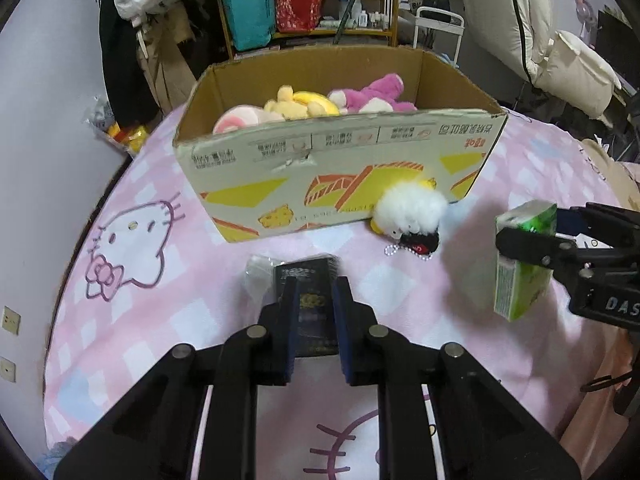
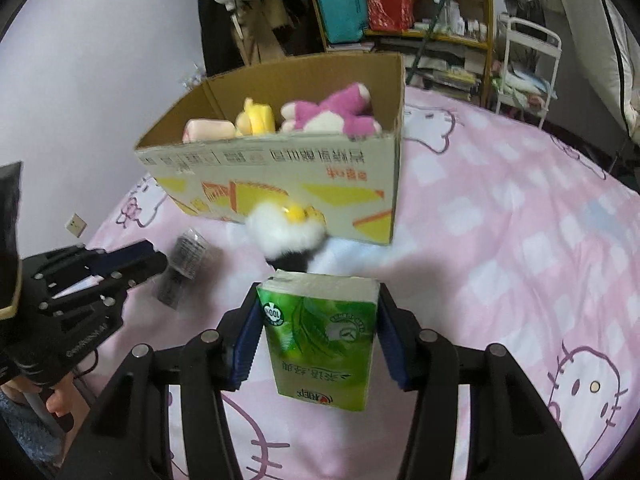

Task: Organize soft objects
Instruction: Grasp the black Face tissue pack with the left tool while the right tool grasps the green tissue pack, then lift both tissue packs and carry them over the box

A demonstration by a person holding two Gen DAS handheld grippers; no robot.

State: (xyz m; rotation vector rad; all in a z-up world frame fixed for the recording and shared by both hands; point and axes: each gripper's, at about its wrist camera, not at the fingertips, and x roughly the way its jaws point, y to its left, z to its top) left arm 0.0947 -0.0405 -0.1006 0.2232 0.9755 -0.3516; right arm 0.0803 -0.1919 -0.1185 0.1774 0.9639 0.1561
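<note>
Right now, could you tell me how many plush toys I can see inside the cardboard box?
3 in the cardboard box: a pale pink plush at the left, a yellow plush in the middle, a magenta plush at the right. More may be hidden below.

black packet point(image 1: 314, 308) half hidden between fingers, fluffy toy point(image 2: 286, 232) blurred
</note>
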